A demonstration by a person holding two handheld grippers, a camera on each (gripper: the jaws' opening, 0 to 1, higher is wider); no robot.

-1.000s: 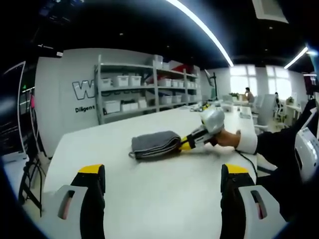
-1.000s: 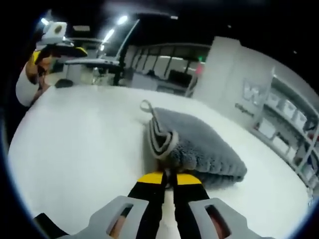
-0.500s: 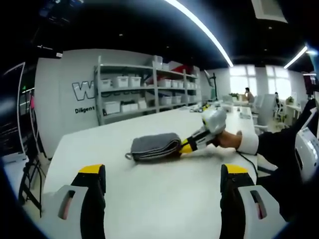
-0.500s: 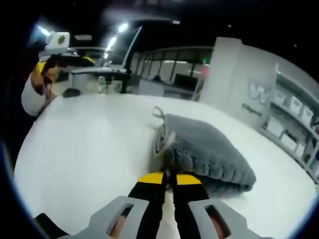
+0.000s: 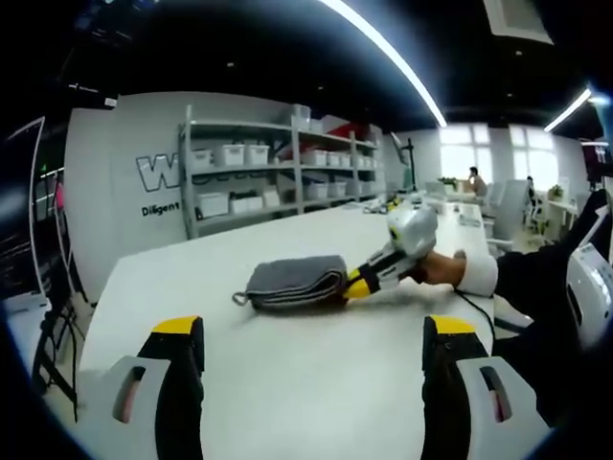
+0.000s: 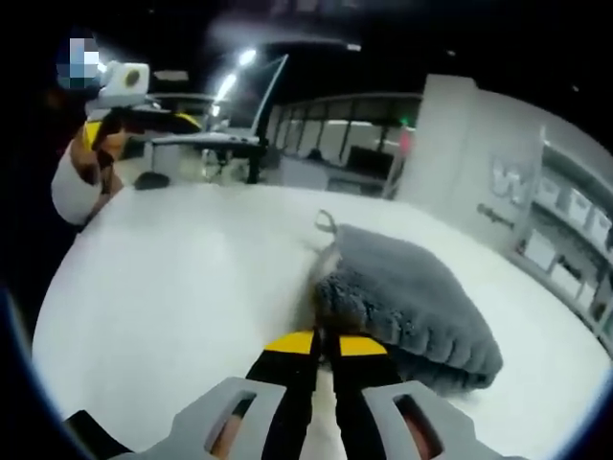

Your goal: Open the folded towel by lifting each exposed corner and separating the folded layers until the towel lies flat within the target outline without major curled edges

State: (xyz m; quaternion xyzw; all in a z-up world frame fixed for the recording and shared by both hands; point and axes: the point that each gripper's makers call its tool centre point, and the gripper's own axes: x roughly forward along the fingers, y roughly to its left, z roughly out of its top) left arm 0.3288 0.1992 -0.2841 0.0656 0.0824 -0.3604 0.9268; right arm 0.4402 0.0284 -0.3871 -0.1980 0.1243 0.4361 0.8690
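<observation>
White laminate covers the long table (image 5: pixel 316 374), which runs toward a grey wall (image 5: pixel 115 172) carrying large lettering. Against that wall stands a metal shelf unit (image 5: pixel 278 172) loaded with pale storage bins. Strip lights (image 5: pixel 383 48) cross the dark ceiling, and bright windows (image 5: pixel 498 153) show far off beyond more desks, where people sit. A dark stand (image 5: pixel 48 355) sits off the table's near end.

The grey towel (image 5: pixel 292 283) lies folded on the table, roughly mid-surface, with a small hanging loop (image 6: pixel 327 223) sticking out at one corner. Nothing lies between it and either tool.

The left gripper (image 5: pixel 311 335) hangs above the near table edge, its yellow-tipped jaws spread wide and holding nothing, well apart from the towel. The right gripper (image 6: pixel 326 342) has its jaws pressed together at the towel's near edge; whether any cloth is caught between them cannot be told. In the left gripper view that same tool reaches in from the right, a hand (image 5: pixel 436 268) in a dark sleeve with a white cuff behind it.

Compared with a second ago, the towel sits a little further left on the table, its folded end looks flatter and its loop points the other way, while the left gripper's jaws are spread as before.
</observation>
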